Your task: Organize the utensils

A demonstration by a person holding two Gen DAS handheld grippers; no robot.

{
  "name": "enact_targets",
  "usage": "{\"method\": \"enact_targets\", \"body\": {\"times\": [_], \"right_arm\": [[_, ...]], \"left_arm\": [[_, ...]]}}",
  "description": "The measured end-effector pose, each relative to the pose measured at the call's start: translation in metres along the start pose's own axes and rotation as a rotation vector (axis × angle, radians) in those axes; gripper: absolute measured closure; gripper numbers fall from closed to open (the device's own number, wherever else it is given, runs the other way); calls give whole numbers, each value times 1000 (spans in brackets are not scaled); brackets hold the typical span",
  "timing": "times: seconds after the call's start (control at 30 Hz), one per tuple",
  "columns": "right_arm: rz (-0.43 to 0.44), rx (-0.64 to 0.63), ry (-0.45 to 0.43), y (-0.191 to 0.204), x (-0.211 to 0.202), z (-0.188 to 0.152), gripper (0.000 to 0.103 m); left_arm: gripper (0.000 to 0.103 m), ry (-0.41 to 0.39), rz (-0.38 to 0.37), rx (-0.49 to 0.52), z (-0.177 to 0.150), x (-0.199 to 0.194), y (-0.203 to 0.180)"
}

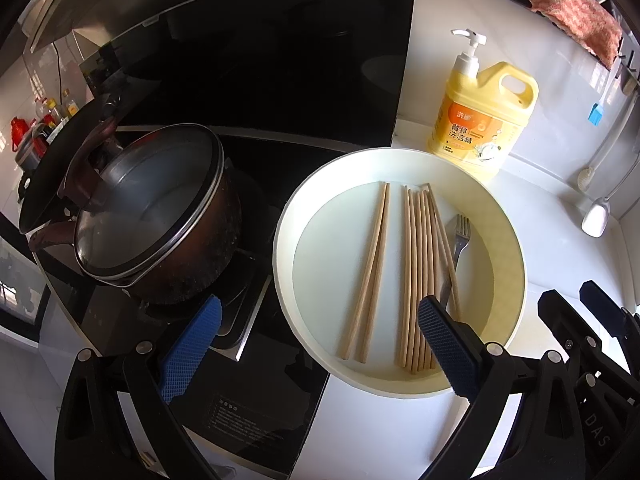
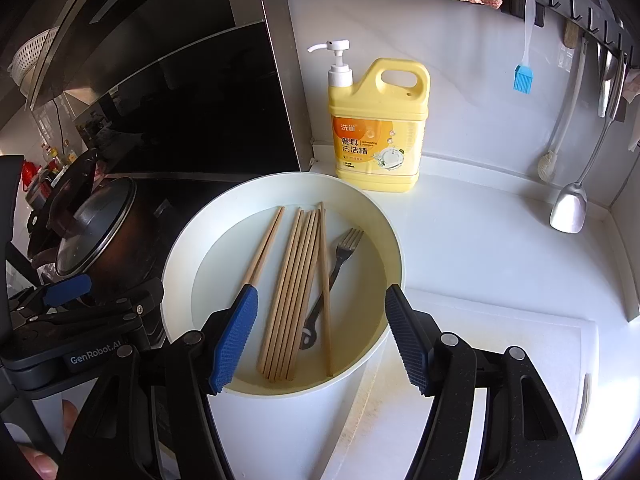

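Wooden chopsticks [image 2: 294, 292] lay flat in the bottom of a round white basin [image 2: 396, 248], most of them bunched side by side with their ends roughly level, so they read as a gathered set. One pair [image 1: 370, 272] lay apart to the left of the bunch, touching only at the tips. A metal fork [image 2: 334, 268] lay to the right, its handle passing under one chopstick that crossed it, tines pointing toward the wall. Whether the basin was where the utensils had been collected or where they waited to be sorted out, the scene fitted both.

Both tools were poised over the basin's near rim. The left hand-held gripper [image 1: 320, 336] had its jaws wide apart and held nothing; the right hand-held gripper [image 2: 322, 320] likewise stood open and empty, its jaws framing the bunch and the fork, a span that would suit closing on several sticks at once.

On the white counter [image 2: 500, 240] a yellow dish-soap bottle [image 2: 378, 128] stood just behind the basin. A lidded pot [image 1: 156, 208] sat on the stove to the left, and a white cutting board [image 2: 520, 352] lay to the right.
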State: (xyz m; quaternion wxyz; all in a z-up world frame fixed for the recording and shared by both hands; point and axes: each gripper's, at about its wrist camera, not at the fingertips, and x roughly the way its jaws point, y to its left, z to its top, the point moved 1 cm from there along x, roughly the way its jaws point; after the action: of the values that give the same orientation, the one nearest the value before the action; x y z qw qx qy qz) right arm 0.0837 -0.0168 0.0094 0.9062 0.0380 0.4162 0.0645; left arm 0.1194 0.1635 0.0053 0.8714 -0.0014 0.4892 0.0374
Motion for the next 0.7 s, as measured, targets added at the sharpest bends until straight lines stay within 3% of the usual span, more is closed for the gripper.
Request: {"method": "enact_targets", "body": {"times": [0.7], "right_arm": [[-69, 81, 7, 9, 8, -4, 40]], "left_arm": [[6, 3, -39, 73, 9, 14, 0]]}}
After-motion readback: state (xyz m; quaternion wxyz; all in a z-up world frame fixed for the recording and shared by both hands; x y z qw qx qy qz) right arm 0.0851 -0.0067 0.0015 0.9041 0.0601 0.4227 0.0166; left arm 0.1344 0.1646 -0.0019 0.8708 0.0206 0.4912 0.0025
